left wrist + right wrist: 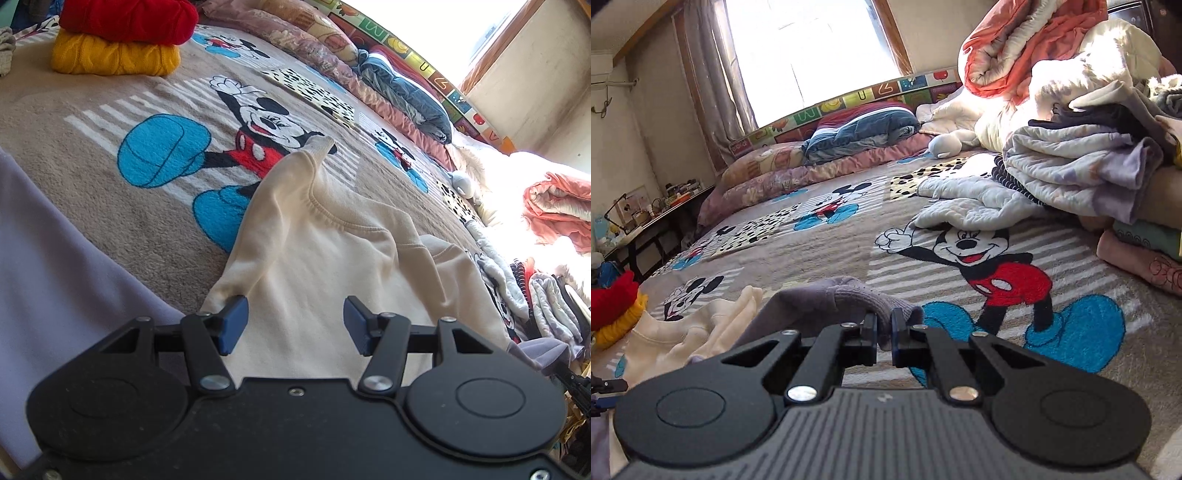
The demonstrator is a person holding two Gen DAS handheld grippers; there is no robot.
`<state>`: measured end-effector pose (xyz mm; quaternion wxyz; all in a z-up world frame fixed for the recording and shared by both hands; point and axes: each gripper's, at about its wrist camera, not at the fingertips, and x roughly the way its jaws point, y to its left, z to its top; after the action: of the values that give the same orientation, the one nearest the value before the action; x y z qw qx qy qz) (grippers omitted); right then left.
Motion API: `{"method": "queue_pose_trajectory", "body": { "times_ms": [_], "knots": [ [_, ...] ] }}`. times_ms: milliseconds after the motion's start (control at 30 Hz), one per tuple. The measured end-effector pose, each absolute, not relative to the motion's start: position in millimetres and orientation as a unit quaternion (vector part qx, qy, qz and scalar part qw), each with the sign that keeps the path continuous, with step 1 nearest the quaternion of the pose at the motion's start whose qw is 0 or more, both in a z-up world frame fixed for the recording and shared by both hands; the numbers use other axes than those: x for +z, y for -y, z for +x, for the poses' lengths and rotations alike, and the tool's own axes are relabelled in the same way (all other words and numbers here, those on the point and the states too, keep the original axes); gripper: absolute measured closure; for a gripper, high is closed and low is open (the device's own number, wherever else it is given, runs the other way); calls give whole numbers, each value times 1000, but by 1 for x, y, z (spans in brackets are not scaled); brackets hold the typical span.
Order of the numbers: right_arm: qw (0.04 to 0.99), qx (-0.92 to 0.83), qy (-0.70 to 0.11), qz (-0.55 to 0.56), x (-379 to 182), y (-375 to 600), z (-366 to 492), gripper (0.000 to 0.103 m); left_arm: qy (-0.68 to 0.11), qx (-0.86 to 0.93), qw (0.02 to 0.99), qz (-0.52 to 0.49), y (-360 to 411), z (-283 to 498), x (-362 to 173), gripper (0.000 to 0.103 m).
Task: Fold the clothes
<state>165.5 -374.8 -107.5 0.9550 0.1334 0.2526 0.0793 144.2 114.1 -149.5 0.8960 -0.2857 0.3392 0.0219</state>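
while my left gripper (291, 323) hangs with its blue pads (233, 324) spread wide over the cream sweatshirt (325, 266), my right gripper (883, 334) is clenched on the ribbed cuff of a lavender garment (849, 299). the sweatshirt lies rumpled on the mickey mouse blanket (92, 177), near the bed's close edge, collar away from me and one sleeve reaching toward the printed mouse. lavender cloth also drapes along the left of my left view. farther across the blanket, toward the far left corner, a folded red sweater (129, 18) sits on a folded yellow knit sweater (114, 55). along the far edge lie pillows (783, 173) and a blue quilt (860, 129), with a heap of unfolded laundry (1082, 166) at the right side.
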Motion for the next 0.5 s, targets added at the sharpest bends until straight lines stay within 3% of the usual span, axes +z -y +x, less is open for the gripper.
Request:
{"method": "queue_pose_trajectory", "body": {
  "times_ms": [200, 500],
  "knots": [
    [951, 76, -294, 53, -68, 376, 135, 94, -336, 15, 895, -294, -113, 143, -146, 46],
    [913, 80, -339, 211, -54, 435, 130, 94, -337, 6, 895, -292, -107, 140, -144, 46]
  ]
}}
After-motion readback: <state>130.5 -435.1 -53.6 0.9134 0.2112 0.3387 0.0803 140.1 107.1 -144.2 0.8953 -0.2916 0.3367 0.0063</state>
